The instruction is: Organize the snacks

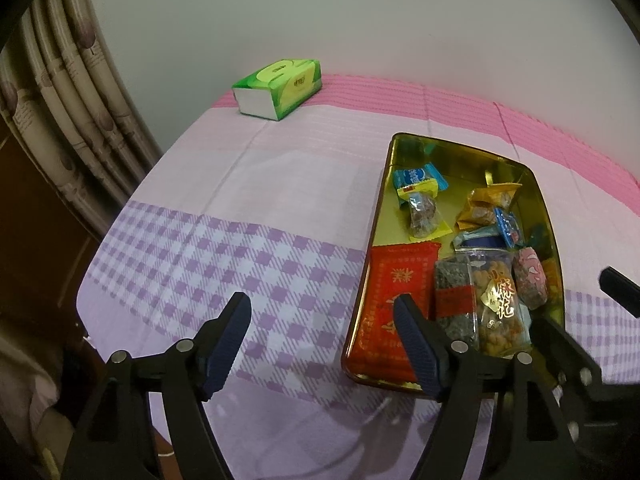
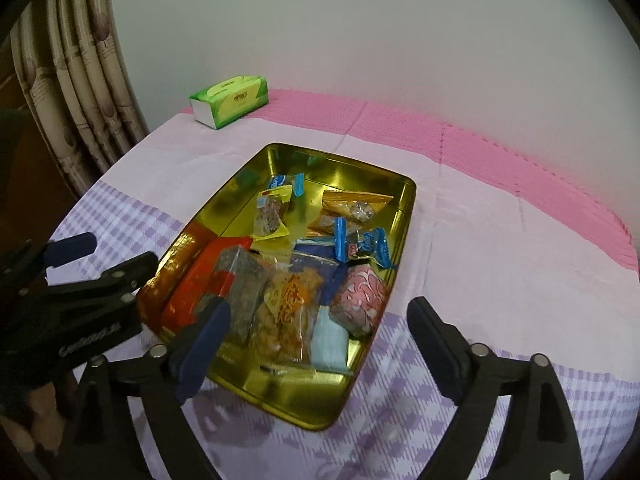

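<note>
- On the checked purple-and-pink cloth [image 2: 500, 240] that covers the table sits a shallow rectangular gold metal tin [image 2: 404, 216], and every snack in view already lies inside it; none is on the cloth.
- Near end of the tin: a flat red foil packet [image 1: 394, 280] at the left, a dark seaweed-like bar in clear wrap [image 2: 240, 280] next to it, a clear bag of golden fried twists [image 2: 286, 312], then a pink patterned round cake [image 2: 360, 296] at the right.
- Far end: small blue-wrapped sweets [image 2: 360, 246], a yellow-edged clear packet [image 2: 272, 216] and an orange packet [image 2: 352, 204], loosely scattered.
- Right gripper [image 2: 320, 344] hangs over the near end, jaws spread wide, nothing between them.
- Left gripper [image 1: 322, 340] hovers at the tin's near left edge, jaws well apart and empty, one finger above the red packet.
- Green tissue box [image 2: 230, 100] stands at the far left, well apart from the tin.
- Judgement: a drop into the tin looks finished. Next comes either tidying the scattered far-end sweets or searching beyond these views for more snacks.
</note>
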Available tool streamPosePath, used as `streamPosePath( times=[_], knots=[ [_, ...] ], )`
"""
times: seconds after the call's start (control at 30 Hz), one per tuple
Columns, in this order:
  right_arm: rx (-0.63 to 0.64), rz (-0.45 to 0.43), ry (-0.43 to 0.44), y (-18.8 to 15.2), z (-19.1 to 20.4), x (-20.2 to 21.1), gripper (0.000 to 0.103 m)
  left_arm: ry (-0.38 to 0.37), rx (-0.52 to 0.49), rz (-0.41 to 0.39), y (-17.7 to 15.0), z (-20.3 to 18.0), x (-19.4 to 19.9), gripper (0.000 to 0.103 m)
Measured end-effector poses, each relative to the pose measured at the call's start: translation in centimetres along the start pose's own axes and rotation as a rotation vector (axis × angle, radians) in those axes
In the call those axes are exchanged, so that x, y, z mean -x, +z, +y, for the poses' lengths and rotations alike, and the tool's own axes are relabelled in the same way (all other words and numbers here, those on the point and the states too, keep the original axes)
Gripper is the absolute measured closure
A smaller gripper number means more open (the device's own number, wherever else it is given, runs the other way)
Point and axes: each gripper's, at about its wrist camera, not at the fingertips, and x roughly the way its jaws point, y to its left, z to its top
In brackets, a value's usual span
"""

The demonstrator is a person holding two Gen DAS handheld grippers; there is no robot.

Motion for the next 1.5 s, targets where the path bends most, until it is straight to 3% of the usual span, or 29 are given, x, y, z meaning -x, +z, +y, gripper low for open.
streamPosePath(
  times=[0.43,1.5],
  knots=[
    [-0.015,0.066,0.031,-1.3,-0.1,-0.5,0.001,0.0,-0.02,0.002,-0.2,-0.3,0.2,0.029],
    [-0.003,0.111,0.024,-2.0,0.0,-1.7,0.001,-0.004,-0.047,0.012,-0.4,-1.0,0.0,0.029]
  ],
)
